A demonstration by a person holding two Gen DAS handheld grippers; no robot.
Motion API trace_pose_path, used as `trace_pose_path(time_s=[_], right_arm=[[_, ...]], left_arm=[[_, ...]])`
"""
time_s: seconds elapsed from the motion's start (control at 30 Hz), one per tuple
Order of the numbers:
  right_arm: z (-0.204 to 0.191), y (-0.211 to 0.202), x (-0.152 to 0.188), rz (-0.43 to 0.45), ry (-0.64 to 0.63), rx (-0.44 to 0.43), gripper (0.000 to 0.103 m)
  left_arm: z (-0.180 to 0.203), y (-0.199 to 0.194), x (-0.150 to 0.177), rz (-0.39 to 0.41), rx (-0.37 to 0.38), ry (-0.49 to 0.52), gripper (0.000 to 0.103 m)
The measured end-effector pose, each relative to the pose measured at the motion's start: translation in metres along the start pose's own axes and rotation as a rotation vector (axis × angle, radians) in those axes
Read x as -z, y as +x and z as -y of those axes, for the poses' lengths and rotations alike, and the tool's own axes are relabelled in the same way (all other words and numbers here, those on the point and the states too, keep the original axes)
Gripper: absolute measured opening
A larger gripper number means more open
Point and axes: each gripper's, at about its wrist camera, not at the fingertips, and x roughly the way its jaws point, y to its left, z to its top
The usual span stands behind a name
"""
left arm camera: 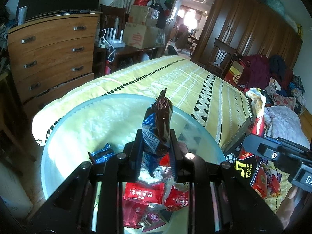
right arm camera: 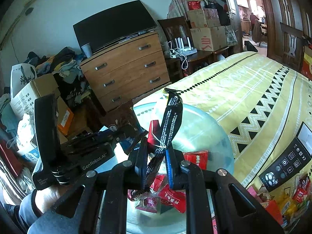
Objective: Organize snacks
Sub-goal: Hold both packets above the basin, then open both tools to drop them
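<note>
Over the glass bowl [left arm camera: 64,128] on the yellow bedspread [left arm camera: 195,81], both grippers carry snacks. Left gripper [left arm camera: 156,136]: jaws pinching a blue-brown packet [left arm camera: 158,120], held upright above the bowl, apparently for dropping in. Right gripper [right arm camera: 156,156]: jaws pinching a black sachet [right arm camera: 171,117] that stands up between them, also over the bowl. Red packets [left arm camera: 144,193] and a blue one [left arm camera: 103,153] already lie inside. More snacks [right arm camera: 288,202] and a black box [right arm camera: 286,161] remain on the bedspread, unsorted.
</note>
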Motion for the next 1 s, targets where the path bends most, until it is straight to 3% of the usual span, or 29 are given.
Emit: trace_pose_path(time_s=[1.0], right_arm=[[0.011, 0.015, 0.001, -0.027, 0.052, -0.023, 0.021]], left_arm=[[-0.001, 0.014, -0.005, -0.045, -0.012, -0.002, 0.028]])
